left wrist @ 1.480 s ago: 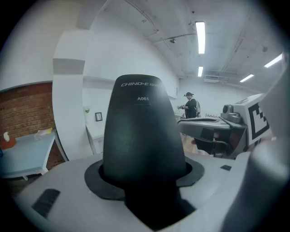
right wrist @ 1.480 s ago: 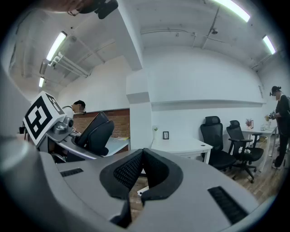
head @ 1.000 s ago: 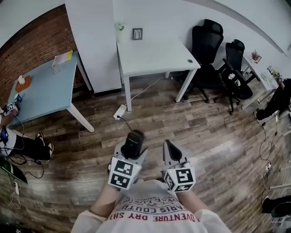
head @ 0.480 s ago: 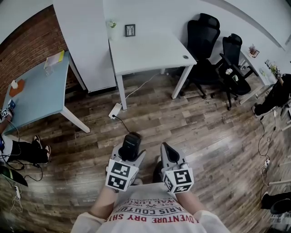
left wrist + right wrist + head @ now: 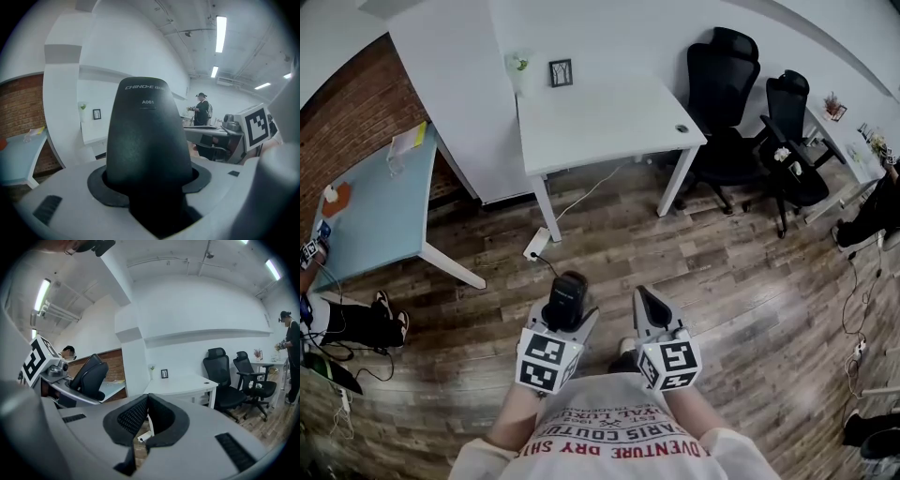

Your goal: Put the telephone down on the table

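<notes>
Wooden floor [image 5: 741, 272] lies under both grippers, held side by side near the person's chest. The left gripper [image 5: 569, 319] clamps the black telephone [image 5: 565, 296], upright between its jaws. The right gripper [image 5: 644, 300] is closed and empty. The white table [image 5: 600, 122] stands well ahead.

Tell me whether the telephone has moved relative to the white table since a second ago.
Yes. The telephone has moved forward, closer to the white table; the gap between it and the power strip has shrunk.
</notes>
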